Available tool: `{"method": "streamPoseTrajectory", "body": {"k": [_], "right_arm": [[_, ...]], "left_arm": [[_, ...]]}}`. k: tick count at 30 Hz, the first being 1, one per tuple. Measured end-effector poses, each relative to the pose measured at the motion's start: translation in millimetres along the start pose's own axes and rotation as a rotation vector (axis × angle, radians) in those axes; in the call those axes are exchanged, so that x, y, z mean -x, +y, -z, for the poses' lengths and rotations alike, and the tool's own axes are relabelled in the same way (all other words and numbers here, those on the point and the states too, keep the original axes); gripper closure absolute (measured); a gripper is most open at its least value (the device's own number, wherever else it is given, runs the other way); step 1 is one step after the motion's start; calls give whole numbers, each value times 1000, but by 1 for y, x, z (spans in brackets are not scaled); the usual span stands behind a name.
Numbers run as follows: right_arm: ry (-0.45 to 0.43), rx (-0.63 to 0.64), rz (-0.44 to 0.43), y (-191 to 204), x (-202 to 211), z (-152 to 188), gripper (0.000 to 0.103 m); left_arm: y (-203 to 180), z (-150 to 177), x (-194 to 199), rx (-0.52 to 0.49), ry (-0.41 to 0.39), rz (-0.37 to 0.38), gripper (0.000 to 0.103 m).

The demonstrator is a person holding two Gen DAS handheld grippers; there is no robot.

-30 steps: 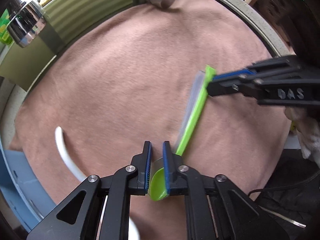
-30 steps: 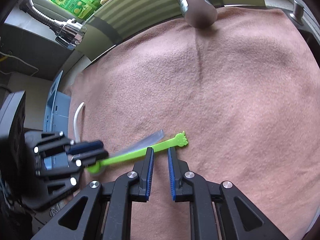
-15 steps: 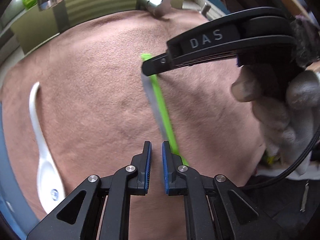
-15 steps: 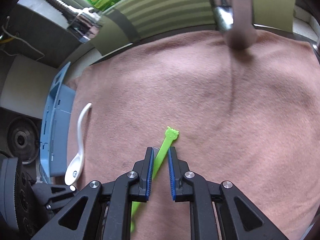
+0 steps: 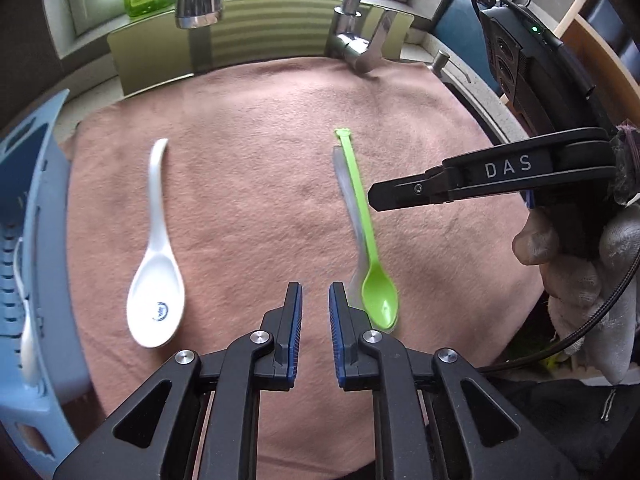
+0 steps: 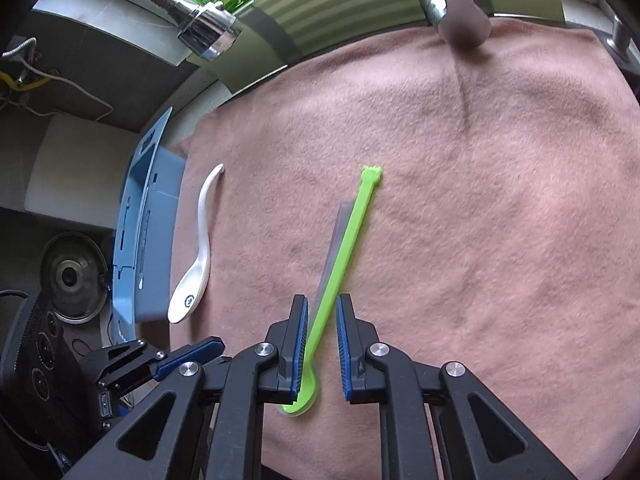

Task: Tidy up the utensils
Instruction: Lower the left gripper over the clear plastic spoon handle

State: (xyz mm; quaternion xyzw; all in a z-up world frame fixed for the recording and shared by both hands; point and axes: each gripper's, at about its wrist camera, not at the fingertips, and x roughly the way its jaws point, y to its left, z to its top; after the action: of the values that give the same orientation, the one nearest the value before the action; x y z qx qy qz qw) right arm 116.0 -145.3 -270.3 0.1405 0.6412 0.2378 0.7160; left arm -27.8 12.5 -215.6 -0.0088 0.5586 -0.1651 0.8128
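Left gripper (image 5: 315, 298) points steeply down over the pink cloth (image 5: 260, 200); its jaws are nearly closed, have just opened slightly, and hold nothing. Right gripper (image 6: 322, 312), in a gloved hand (image 5: 580, 272), hangs likewise with its jaws nearly closed and empty; the green spoon (image 6: 340, 264) lies on the cloth below them, beside a clear spoon (image 5: 352, 204). Only the left view shows that hand. The white ceramic spoon (image 5: 156, 264) rests near the blue rack (image 5: 36, 240).
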Motion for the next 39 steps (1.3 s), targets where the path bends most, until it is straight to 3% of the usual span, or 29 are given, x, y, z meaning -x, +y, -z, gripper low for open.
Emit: {"method": "streamPoseTrajectory", "body": {"k": [4, 19, 27, 32, 39], "right_arm": [[15, -14, 15, 3, -10, 1, 90], [40, -1, 99, 6, -18, 4, 90], [39, -13, 104, -4, -12, 6, 90], [40, -46, 59, -14, -6, 6, 90], [53, -3, 106, -8, -8, 4, 90]], "left_arm": [[3, 3, 5, -14, -4, -39, 81], [0, -5, -3, -12, -6, -27, 80], [-4, -8, -5, -36, -1, -12, 80], [-6, -8, -6, -42, 3, -5, 80], [-7, -9, -8, -54, 10, 6, 80]]}}
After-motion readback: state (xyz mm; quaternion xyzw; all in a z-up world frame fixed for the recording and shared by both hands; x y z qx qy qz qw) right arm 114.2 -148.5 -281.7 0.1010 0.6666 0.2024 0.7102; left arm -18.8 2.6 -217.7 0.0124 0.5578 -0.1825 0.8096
